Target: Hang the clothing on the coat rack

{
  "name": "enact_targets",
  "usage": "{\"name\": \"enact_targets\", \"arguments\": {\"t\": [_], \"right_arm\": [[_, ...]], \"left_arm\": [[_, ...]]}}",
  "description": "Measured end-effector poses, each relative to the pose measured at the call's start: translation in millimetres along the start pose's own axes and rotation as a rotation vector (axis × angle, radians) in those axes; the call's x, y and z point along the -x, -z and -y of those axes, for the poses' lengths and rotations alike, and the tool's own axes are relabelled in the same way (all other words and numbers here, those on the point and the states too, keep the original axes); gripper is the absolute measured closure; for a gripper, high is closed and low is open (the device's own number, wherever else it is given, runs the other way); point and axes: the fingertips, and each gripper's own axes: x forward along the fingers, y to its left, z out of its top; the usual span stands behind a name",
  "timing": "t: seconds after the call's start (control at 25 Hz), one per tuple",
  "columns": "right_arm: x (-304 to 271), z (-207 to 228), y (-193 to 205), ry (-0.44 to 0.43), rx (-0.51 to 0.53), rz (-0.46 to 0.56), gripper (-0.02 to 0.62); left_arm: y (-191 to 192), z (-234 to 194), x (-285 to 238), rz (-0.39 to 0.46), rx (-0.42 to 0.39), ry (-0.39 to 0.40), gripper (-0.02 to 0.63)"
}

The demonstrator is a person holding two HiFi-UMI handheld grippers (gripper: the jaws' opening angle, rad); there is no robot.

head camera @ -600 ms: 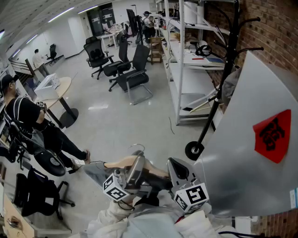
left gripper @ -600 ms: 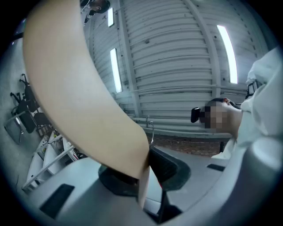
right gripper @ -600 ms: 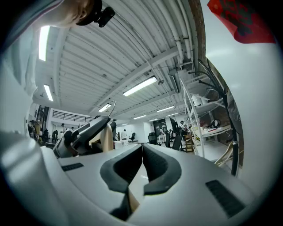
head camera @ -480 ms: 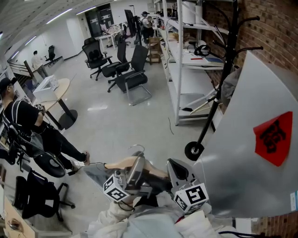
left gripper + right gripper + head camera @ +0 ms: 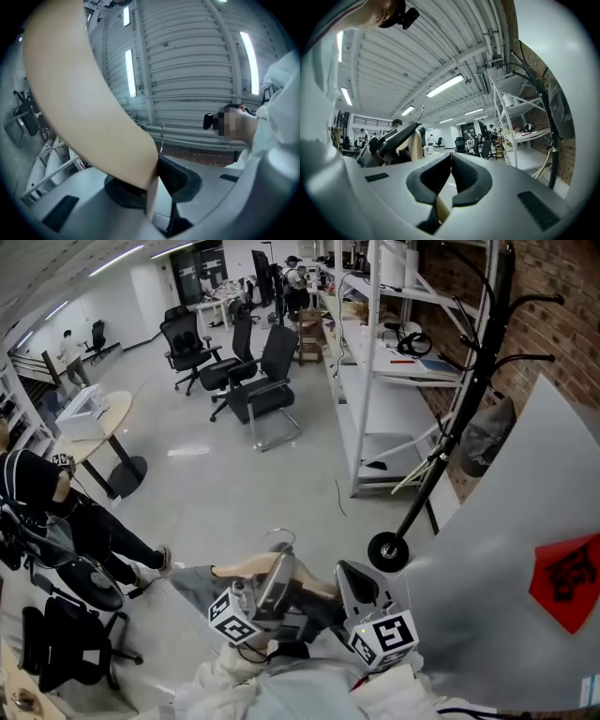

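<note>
With my left tool (image 5: 157, 176) and right tool (image 5: 451, 164) both clamped on the wooden hanger (image 5: 84, 93), I'm mid-carry and judge its hook must next rise toward the coat rack (image 5: 466, 395) at upper right.

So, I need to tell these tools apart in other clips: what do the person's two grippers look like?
The left gripper and right gripper share smooth grey bodies and black pads. Each bears a white cube with black square markers. The person's top looks white.
</note>
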Motion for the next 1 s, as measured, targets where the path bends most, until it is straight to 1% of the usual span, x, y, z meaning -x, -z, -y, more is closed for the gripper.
{"name": "enact_targets", "arguments": {"t": [0.28, 0.68, 0.84, 1.0], "right_arm": [[-74.5, 9.9, 2.8, -0.017, 0.001, -0.024, 0.571], [-184.2, 21.0, -2.2, -0.001, -0.006, -0.005, 0.571], [-215.7, 24.6, -2.5, 0.039, -0.003, 0.007, 0.571], [-237.3, 38.1, 0.2, 0.097, -0.010, 0.007, 0.571]], "left_arm": [[-36.1, -66.2, -13.9, 0.016, 0.001, -0.016, 0.515], [-97.8, -152.1, -33.0, 0.003, -0.013, -0.004, 0.515], [-119.7, -181.6, -33.5, -0.012, -0.014, 0.006, 0.515], [-128.0, -211.2, -39.8, -0.041, -0.008, 0.015, 0.515]]}}
